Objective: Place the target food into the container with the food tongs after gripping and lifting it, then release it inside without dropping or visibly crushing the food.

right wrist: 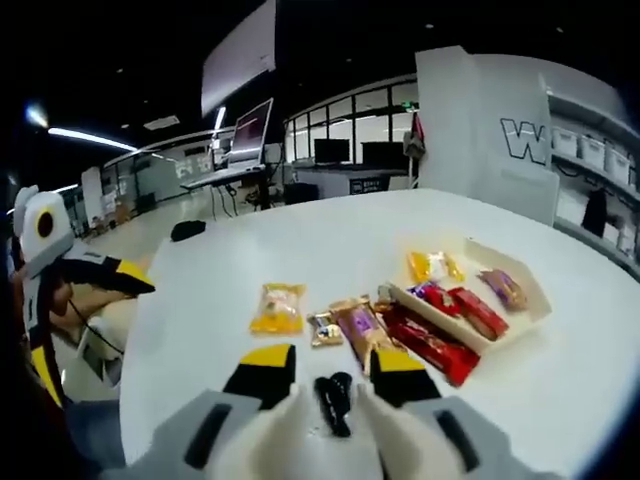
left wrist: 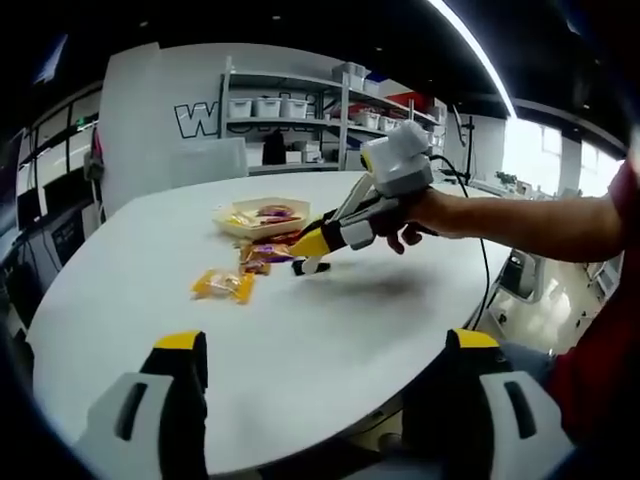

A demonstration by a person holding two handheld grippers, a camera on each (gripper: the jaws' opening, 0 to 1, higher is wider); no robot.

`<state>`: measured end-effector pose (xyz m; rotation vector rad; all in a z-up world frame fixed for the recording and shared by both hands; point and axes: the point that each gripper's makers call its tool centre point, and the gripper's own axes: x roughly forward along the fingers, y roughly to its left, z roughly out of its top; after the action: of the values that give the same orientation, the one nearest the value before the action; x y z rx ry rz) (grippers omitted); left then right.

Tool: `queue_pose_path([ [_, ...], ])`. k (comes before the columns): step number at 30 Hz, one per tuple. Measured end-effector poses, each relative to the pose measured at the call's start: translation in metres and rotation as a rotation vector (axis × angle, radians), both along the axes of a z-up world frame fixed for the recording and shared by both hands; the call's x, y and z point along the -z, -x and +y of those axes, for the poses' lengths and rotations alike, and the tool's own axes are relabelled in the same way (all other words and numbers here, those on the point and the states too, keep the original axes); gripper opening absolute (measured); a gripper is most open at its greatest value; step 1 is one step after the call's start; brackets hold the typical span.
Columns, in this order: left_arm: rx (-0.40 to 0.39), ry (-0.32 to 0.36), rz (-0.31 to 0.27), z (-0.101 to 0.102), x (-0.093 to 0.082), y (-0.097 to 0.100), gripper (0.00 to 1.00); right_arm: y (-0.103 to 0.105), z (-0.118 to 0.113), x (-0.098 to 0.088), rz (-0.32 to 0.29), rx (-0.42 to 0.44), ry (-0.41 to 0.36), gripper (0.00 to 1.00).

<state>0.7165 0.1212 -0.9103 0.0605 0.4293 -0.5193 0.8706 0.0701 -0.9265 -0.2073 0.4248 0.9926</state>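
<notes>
Snacks: small wrapped packets are seen loose on the worktop (right wrist: 300,240); an orange packet (right wrist: 278,307) lies apart, a brown packet (right wrist: 361,331) and a red packet (right wrist: 432,349) lie just beside the tray (right wrist: 538,296), and more packets rest inside it
Handling: judged light, crinkly and slippery in film wrap, with soft contents that can be crushed; a gentle hold across the middle of a packet is advised
Tongs: a small black tool (right wrist: 333,398) is seen between the right claw's jaws; it cannot be told whether it is clamped
Right claw (right wrist: 333,374): low over the worktop near the brown packet, jaws apart
Left claw (left wrist: 325,350): jaws wide apart, nothing held, well back from the snacks
Room: the worktop is broad and bare around the packets; the tray has low walls, and its rim is to be cleared on entry
</notes>
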Motion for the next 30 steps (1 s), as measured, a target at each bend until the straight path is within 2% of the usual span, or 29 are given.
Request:
queue_pose_path([
  [3, 0.0, -0.001, 0.003, 0.001, 0.002, 0.0, 0.97, 0.001, -0.001, 0.01, -0.003, -0.001, 0.047, 0.22],
  [4, -0.002, -0.001, 0.005, 0.002, 0.003, 0.0, 0.97, 0.002, 0.002, 0.006, -0.056, -0.022, 0.04, 0.21],
  [5, -0.002, 0.001, 0.005, 0.002, 0.004, 0.0, 0.97, 0.004, 0.001, 0.008, -0.036, -0.014, 0.047, 0.21],
  [9, -0.004, 0.004, 0.01, 0.003, 0.006, 0.0, 0.97, 0.002, 0.001, 0.007, -0.049, -0.01, 0.055, 0.17],
  [11, -0.003, 0.007, 0.008, 0.002, 0.005, -0.001, 0.97, 0.004, 0.003, 0.007, -0.006, -0.004, 0.065, 0.15],
  [14, -0.002, 0.008, 0.008, 0.002, 0.005, -0.002, 0.97, 0.005, 0.004, 0.007, -0.023, -0.011, 0.09, 0.15],
  [16, -0.002, 0.006, 0.006, 0.002, 0.004, -0.002, 0.97, 0.006, 0.005, 0.006, 0.006, -0.006, 0.073, 0.15],
  [19, -0.002, 0.016, 0.002, 0.002, 0.002, -0.002, 0.97, 0.007, 0.005, 0.0, 0.022, 0.004, 0.045, 0.15],
  [25, -0.004, 0.022, 0.007, 0.003, 0.005, 0.0, 0.96, 0.007, 0.006, -0.02, -0.017, 0.003, 0.029, 0.16],
  [30, -0.012, 0.023, 0.013, 0.007, 0.007, -0.001, 0.97, -0.002, 0.002, -0.041, -0.052, 0.014, 0.019, 0.16],
])
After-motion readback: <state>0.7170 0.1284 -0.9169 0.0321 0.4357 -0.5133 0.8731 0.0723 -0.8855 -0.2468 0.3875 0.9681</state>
